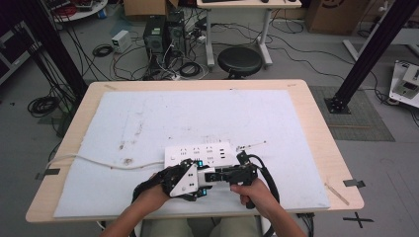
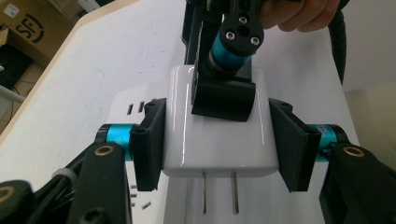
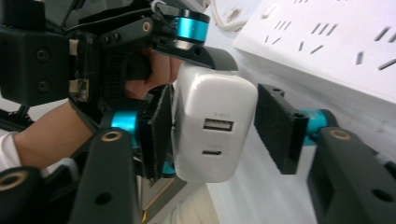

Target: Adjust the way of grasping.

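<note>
A white USB charger (image 2: 215, 140) with two metal prongs is held just above the table's front, close to a white power strip (image 1: 200, 152). My left gripper (image 2: 219, 144) is shut on it, with both pads pressed against its sides. My right gripper (image 3: 215, 135) comes from the opposite side and straddles the same charger (image 3: 215, 126), whose port end faces its camera. Its left pad touches the charger and its right pad stands a small gap away. In the high view the two grippers meet at the charger (image 1: 210, 175), left gripper (image 1: 203, 177) and right gripper (image 1: 218, 174).
The power strip (image 3: 327, 42) lies on a white mat (image 1: 197, 113) covering a wooden table (image 1: 316, 128). Its cord (image 1: 99, 160) runs off to the left edge. A black stool (image 1: 239, 60) and computer gear stand on the floor beyond the table.
</note>
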A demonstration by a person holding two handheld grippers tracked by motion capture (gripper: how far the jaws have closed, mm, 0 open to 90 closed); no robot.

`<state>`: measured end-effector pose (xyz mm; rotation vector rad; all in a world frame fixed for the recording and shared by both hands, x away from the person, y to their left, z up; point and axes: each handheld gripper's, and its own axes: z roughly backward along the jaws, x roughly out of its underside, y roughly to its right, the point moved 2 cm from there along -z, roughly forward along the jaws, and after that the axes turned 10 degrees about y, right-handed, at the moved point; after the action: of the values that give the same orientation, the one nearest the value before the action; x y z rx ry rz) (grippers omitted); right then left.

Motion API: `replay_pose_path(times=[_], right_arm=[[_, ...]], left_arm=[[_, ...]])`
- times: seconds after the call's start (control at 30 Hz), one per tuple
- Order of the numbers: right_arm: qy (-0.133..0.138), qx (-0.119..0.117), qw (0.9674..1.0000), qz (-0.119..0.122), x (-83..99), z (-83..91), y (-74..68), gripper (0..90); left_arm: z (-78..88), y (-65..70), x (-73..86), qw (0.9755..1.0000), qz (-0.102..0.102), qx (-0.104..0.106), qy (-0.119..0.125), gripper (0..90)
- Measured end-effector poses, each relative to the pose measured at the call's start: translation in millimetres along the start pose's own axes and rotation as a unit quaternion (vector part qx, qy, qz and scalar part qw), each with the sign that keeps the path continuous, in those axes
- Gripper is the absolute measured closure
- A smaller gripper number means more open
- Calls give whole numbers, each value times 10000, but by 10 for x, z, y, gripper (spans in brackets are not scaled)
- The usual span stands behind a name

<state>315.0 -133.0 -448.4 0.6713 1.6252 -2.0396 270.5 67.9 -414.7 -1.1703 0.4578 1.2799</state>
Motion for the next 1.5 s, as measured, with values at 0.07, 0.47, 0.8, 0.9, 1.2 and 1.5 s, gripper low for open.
replay_pose_path(times=[0.07,0.47,0.8,0.9,1.2,1.5], right_arm=[[-76,-39,9999,-74,3,2,-14,548],[-109,165,9996,193,-23,54,-31,635],[165,564,9955,749,-140,235,-70,637],[172,638,9940,875,-161,254,-94,637],[181,1068,9859,1273,-246,449,-154,637],[222,1448,9769,1556,-353,636,-220,637]], left_arm=[[-5,9,-1,10000,-37,16,-20,425],[-1,-97,73,9963,849,96,-69,271],[235,-246,244,9844,1702,-319,307,261],[305,-289,282,9789,1933,-473,469,260],[683,-499,469,9521,2612,-1295,920,243],[953,-549,609,9404,2758,-1745,957,243]])
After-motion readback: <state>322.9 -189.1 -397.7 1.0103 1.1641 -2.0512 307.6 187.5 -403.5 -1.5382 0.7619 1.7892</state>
